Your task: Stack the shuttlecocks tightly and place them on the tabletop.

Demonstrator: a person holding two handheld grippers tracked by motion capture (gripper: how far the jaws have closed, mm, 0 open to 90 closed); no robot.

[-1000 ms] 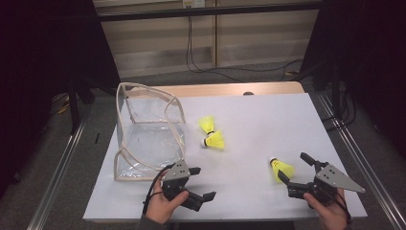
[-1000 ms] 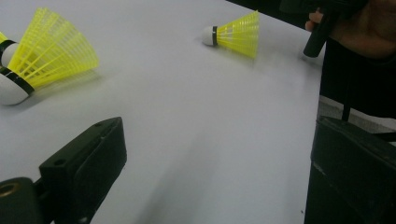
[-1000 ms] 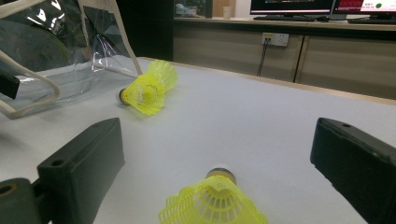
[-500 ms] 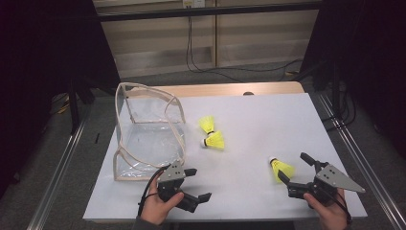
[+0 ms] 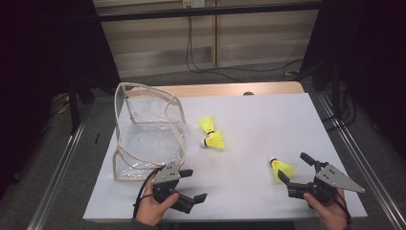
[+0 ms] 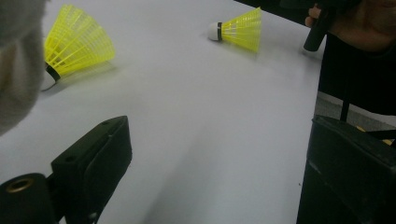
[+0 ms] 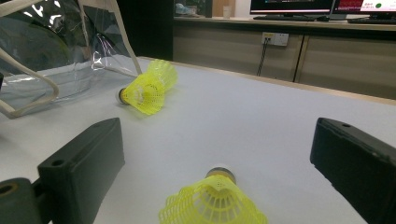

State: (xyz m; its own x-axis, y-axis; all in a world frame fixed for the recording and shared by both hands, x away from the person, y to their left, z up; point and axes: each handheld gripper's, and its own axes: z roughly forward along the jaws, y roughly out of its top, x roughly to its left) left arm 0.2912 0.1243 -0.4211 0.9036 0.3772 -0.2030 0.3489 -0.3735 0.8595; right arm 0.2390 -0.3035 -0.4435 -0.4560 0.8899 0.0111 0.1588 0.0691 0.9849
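Three shuttlecocks are bright yellow with a net-like lattice skirt; the shuttlecock nearest the right gripper (image 5: 281,168) has a white cork tip ringed by a black band. The pouch (image 5: 148,134) is clear plastic edged in cream piping. The desk (image 5: 258,120) is plain white with a light wood rim. Both grippers have black jaws and grey top plates.

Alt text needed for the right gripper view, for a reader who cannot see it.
The right gripper, jaws wide open, frames a yellow shuttlecock lying on the white table, cork end pointing away. Farther off to the left lie two more shuttlecocks close together beside a clear plastic bag.
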